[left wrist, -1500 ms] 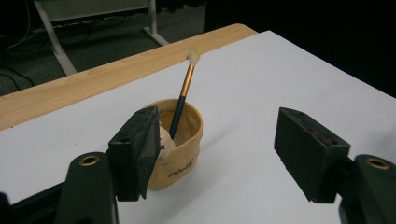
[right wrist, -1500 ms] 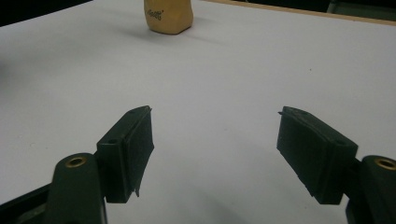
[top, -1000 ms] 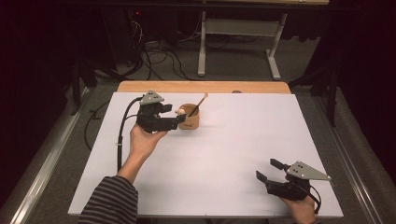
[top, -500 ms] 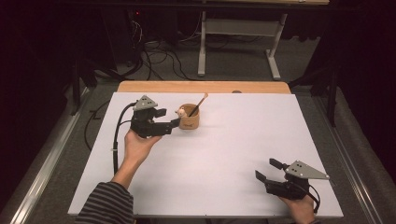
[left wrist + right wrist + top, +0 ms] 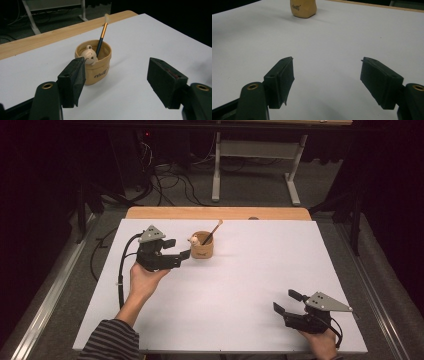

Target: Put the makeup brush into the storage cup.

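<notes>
A small tan cup [image 5: 202,247] [image 5: 96,65] [image 5: 303,8] with a bear head on its rim stands at the table's back middle-left. A brush [image 5: 213,231] [image 5: 102,37] with a dark handle leans in it, bristles up. My left gripper [image 5: 177,250] [image 5: 115,75] is open just left of the cup, jaws apart and empty, pointing at it. My right gripper [image 5: 286,301] [image 5: 327,75] rests open near the front right corner with nothing between its jaws.
The white table top [image 5: 240,280] has a wooden strip [image 5: 215,213] along its far edge. Behind the table stand a desk frame [image 5: 255,165] and cables [image 5: 165,175] on the floor. A black cable [image 5: 121,270] trails from the left gripper.
My left gripper has drawn back to the left, away from the cup. The right gripper has stayed where it was.
</notes>
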{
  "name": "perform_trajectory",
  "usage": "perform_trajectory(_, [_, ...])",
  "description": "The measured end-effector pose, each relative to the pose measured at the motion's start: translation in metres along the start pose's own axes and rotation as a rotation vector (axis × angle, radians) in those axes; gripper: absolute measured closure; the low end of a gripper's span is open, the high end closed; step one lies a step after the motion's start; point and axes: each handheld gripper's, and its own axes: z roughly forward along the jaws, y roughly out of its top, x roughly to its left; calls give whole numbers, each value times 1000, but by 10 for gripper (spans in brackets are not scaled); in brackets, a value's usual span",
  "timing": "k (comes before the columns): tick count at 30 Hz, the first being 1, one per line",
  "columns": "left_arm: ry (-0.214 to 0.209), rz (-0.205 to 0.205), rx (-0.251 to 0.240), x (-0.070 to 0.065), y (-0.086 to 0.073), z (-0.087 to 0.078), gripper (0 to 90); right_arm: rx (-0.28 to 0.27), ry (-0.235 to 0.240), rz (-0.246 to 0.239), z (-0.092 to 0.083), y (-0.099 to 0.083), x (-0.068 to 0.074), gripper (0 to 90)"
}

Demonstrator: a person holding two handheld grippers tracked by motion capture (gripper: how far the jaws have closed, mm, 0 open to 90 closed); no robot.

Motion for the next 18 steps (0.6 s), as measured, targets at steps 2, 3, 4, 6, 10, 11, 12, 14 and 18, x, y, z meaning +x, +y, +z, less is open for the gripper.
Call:
perform_trajectory(2, [-2,1,0,0,-1,-1,319,1,0,-1,0,0,0,287])
perform_trajectory(3, [-3,0,-2,0,-2,-1,319,0,0,-1,0,0,0,287])
perform_trajectory(4, [-2,-1,0,0,-2,-1,319,1,0,-1,0,0,0,287])
perform_trajectory(6, [-3,2,2,0,-4,-2,319,-1,1,-5,1,0,0,287])
perform_trajectory(10, [2,13,11,-2,-6,-4,322,1,0,-2,0,0,0,287])
perform_trajectory(11, [2,14,11,-2,-7,-5,323,1,1,-2,0,0,0,287])
perform_trajectory(12, [2,15,11,-2,-7,-6,323,1,1,-2,0,0,0,287])
perform_trajectory(14, [2,18,11,-2,-8,-7,323,0,2,-5,1,0,0,287])
perform_trajectory(18, [4,24,5,-3,-10,-10,323,0,2,-5,1,0,0,287])
